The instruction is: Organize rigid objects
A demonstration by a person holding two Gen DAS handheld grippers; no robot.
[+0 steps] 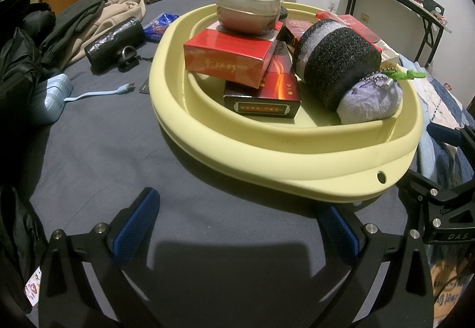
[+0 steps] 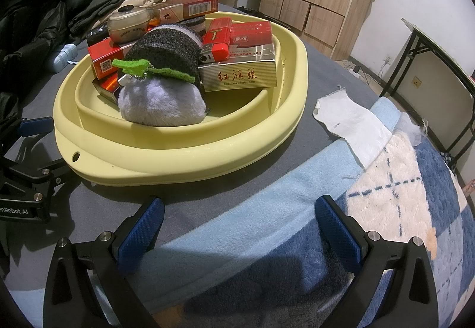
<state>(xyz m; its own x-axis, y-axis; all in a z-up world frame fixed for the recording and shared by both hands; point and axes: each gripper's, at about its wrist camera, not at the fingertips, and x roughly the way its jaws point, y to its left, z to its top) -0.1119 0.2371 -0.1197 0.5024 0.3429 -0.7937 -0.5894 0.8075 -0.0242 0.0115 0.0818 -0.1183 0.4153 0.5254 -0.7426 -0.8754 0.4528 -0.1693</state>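
A pale yellow basin [image 1: 267, 146] [image 2: 178, 149] sits on the grey bed sheet. In it lie several red cigarette boxes [image 1: 228, 57] [image 2: 240, 72], a round lidded tin [image 1: 249, 11] [image 2: 127, 23] on top of one box, a red lighter [image 2: 218, 39] and a grey-and-purple plush toy [image 1: 341, 72] [image 2: 163, 90]. My left gripper [image 1: 237, 227] is open and empty, just in front of the basin's near rim. My right gripper [image 2: 240, 227] is open and empty, over the blue blanket in front of the basin.
Left of the basin lie a black pouch [image 1: 114, 44], a blue charger with cable [image 1: 53, 99], a blue packet [image 1: 160, 25] and piled clothes [image 1: 74, 25]. A white cloth [image 2: 353, 123] and blue checked blanket [image 2: 400, 194] lie on the right. A folding table [image 2: 439, 60] stands beyond.
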